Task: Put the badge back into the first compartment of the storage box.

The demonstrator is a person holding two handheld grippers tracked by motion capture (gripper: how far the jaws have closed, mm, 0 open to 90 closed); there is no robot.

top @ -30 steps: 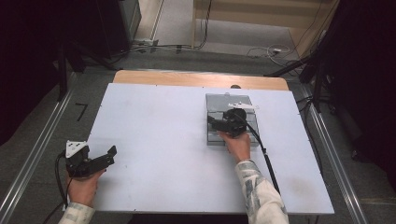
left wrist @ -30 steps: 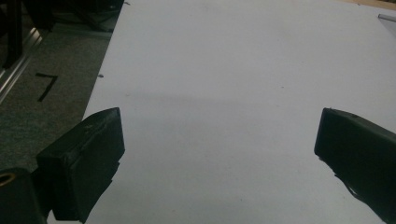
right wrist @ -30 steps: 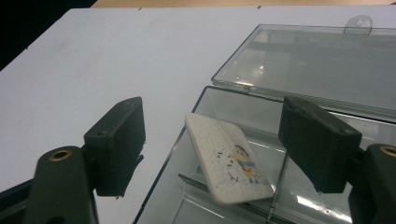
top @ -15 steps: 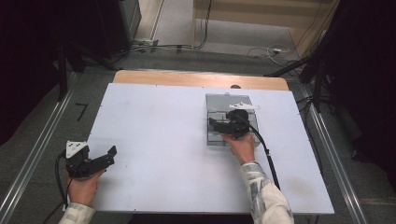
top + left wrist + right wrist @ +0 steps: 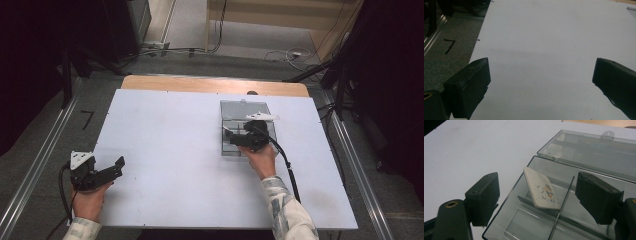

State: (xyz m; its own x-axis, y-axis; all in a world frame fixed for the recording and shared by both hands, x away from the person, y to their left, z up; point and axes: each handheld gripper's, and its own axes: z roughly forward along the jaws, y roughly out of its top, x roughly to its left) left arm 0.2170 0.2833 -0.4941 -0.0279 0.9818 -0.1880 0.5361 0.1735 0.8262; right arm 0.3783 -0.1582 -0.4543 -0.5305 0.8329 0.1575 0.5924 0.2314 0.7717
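A small white tile (image 5: 541, 188) with a cartoon print leans tilted inside a clear plastic box (image 5: 231, 111), its lower edge propped on a divider between compartments. The box sits toward the far right of the white table (image 5: 165, 125), lid folded open on its far side. The right gripper (image 5: 536, 195) hovers over the box's near edge, jaws spread and holding nothing. The left gripper (image 5: 102, 172) rests at the near left corner of the table, jaws likewise apart and empty.
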